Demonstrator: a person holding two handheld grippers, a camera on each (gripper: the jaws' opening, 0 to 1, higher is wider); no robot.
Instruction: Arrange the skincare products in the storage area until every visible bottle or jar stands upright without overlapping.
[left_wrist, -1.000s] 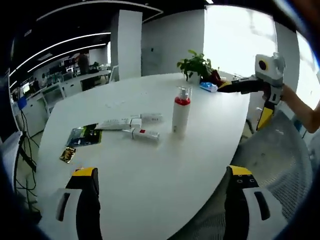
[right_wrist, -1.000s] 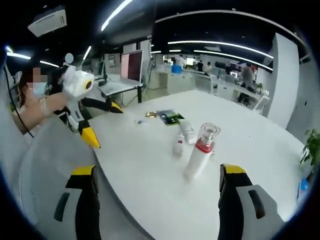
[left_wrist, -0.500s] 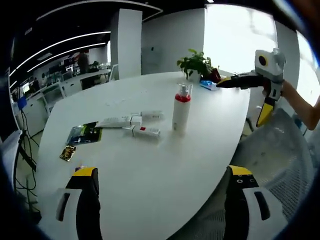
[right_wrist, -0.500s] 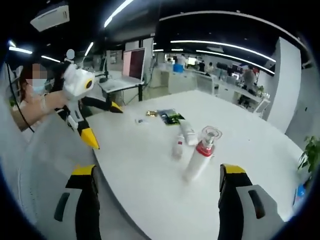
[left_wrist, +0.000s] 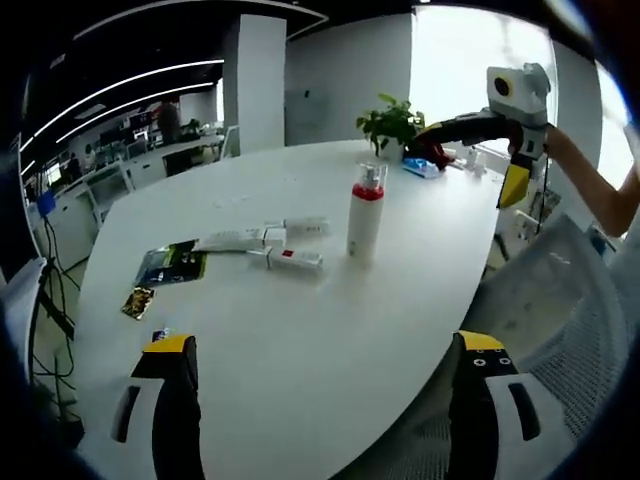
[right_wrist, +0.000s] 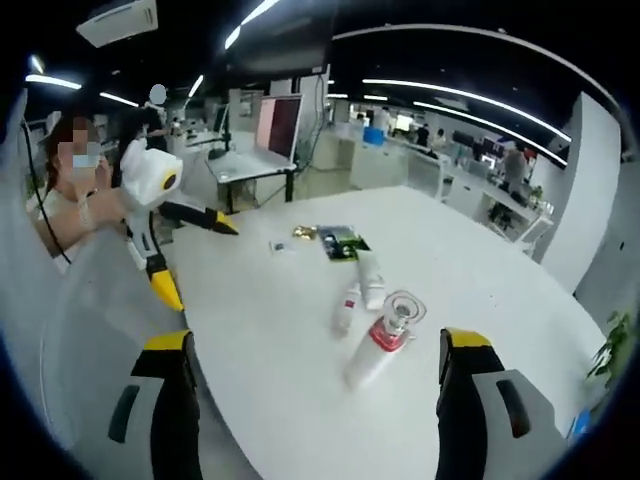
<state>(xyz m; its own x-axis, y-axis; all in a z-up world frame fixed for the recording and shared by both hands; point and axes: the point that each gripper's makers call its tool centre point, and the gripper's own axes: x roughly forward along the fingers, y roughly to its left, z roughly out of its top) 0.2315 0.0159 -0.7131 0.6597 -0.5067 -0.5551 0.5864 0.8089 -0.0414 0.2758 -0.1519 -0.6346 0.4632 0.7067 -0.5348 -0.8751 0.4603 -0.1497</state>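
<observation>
Both grippers are hanging off the table (left_wrist: 300, 330), nothing between their jaws; left gripper (left_wrist: 320, 350) is gaping wide at the near edge; right gripper (right_wrist: 312, 345) is likewise spread and empty. Pump bottle (left_wrist: 364, 213) is standing upright mid-table; two tubes (left_wrist: 285, 260) are lying flat just beside it, one touching a third tube (left_wrist: 232, 241) near the sachets (left_wrist: 168, 268). Risks, as I'm judging them: a reach for the tubes is passing close by the tall, narrow bottle, so a jaw brushing it may topple it; the tubes, stood on their small caps, are looking likely to tip over again.
</observation>
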